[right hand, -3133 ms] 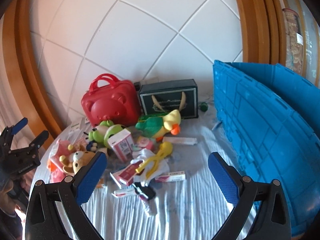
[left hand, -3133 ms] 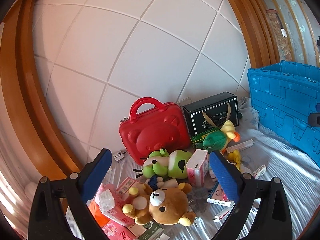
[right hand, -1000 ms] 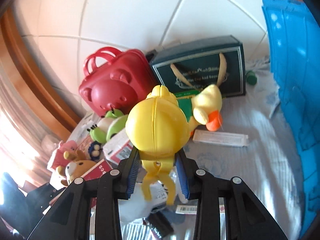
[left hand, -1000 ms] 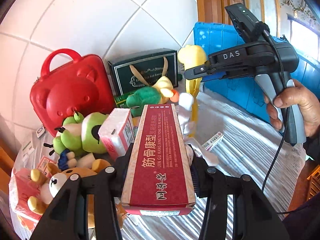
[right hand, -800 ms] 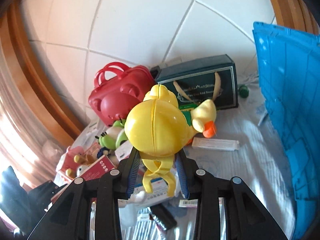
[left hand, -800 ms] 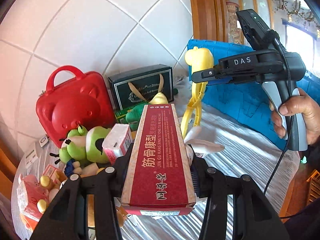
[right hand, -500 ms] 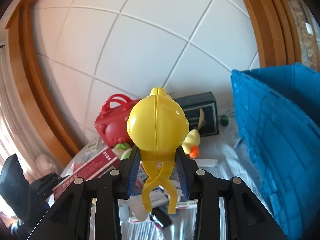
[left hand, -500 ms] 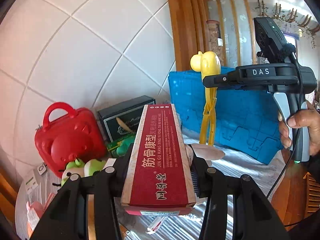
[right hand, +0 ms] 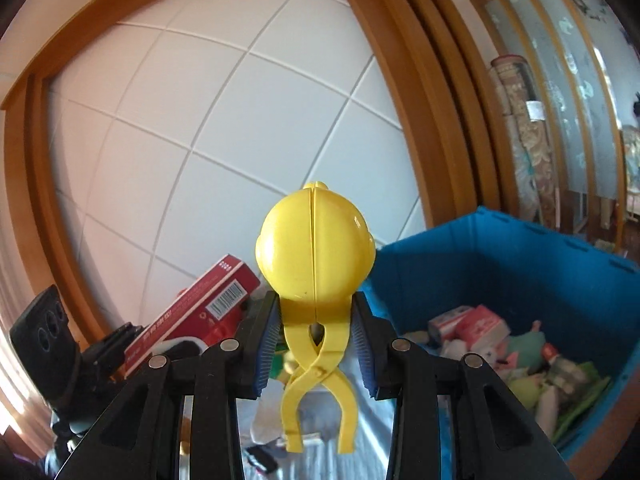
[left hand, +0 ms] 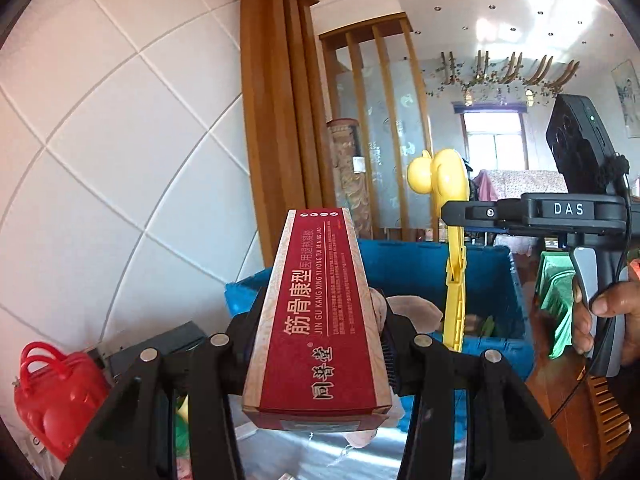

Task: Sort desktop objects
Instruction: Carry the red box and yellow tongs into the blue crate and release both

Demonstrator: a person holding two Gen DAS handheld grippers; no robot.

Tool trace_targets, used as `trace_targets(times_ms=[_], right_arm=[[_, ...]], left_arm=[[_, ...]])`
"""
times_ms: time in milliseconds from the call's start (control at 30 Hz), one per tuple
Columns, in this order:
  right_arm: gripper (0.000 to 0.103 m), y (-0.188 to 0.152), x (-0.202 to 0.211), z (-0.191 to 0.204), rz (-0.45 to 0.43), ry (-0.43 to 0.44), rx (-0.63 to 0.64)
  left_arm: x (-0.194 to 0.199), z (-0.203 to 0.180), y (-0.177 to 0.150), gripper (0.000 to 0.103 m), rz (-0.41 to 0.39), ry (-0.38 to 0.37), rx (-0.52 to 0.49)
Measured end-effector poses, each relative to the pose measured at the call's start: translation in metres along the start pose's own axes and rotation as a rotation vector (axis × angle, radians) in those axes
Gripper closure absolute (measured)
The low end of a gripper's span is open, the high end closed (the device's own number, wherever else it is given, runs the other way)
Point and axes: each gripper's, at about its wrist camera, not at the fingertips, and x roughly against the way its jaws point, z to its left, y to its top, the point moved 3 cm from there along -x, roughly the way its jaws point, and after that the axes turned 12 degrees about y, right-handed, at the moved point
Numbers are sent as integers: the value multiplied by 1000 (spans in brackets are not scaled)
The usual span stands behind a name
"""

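My left gripper [left hand: 320, 344] is shut on a long red medicine box [left hand: 320, 312] with Chinese lettering, held lengthwise and raised in front of the blue crate [left hand: 420, 264]. A pale soft item [left hand: 412, 312] sticks out beside the box at the right pad. My right gripper [right hand: 316, 340] is shut on a yellow duck-shaped tong toy [right hand: 316, 248]; its round head stands upright and its handles hang down. In the left wrist view the yellow toy [left hand: 444, 188] and the right gripper [left hand: 452, 214] hang over the crate. The red box [right hand: 200, 312] shows at the lower left of the right wrist view.
The blue crate [right hand: 500, 264] is open-topped and holds several boxes and soft toys. A red bear-faced case [left hand: 56, 392] and a dark box [left hand: 160, 344] stand by the white tiled wall. A wooden frame and slatted screen rise behind the crate. A person's hand [left hand: 608, 312] grips the right handle.
Both grippers have risen from the pile of toys and swung toward the blue crate, each keeping its object. The crate's inside has come into view on the right wrist camera.
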Motion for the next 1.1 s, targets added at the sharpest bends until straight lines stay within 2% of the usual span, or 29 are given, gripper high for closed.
trace_targets(times_ms=[167, 267, 333, 367, 400, 433, 467, 500, 533, 733, 900, 1100], right_arm=[[68, 39, 40, -51, -52, -85, 4], [68, 50, 48, -84, -54, -121, -14], [64, 54, 47, -111, -32, -160, -36], [48, 54, 48, -124, -24, -181, -55], [23, 54, 51, -136, -33, -192, -69], [14, 54, 53, -143, -43, -194, -73], [10, 53, 58, -149, -51, -201, -69], [10, 52, 62, -151, -56, -213, -62], [10, 51, 64, -156, -59, -214, -60], [7, 42, 73, -168, -67, -180, -79], [1, 25, 72, -155, -53, -163, -54], [0, 15, 70, -144, -54, -117, -74]], left_arm=[[-48, -58, 38, 57, -28, -79, 6], [-76, -91, 54, 57, -22, -98, 7], [-93, -110, 61, 55, 2, -117, 6], [-98, -118, 62, 53, 10, -108, 3], [-101, -125, 64, 45, 11, -77, -6], [-103, -130, 66, 33, 6, -45, -16], [-103, -133, 66, 27, -5, -21, -20], [-103, -134, 67, 16, -16, -2, -16], [-102, -135, 68, 12, -24, 11, -6], [-100, -129, 62, 11, -14, 85, 22], [-94, -109, 45, 11, 18, 152, 42], [-70, -85, 33, 11, 22, 213, 63]])
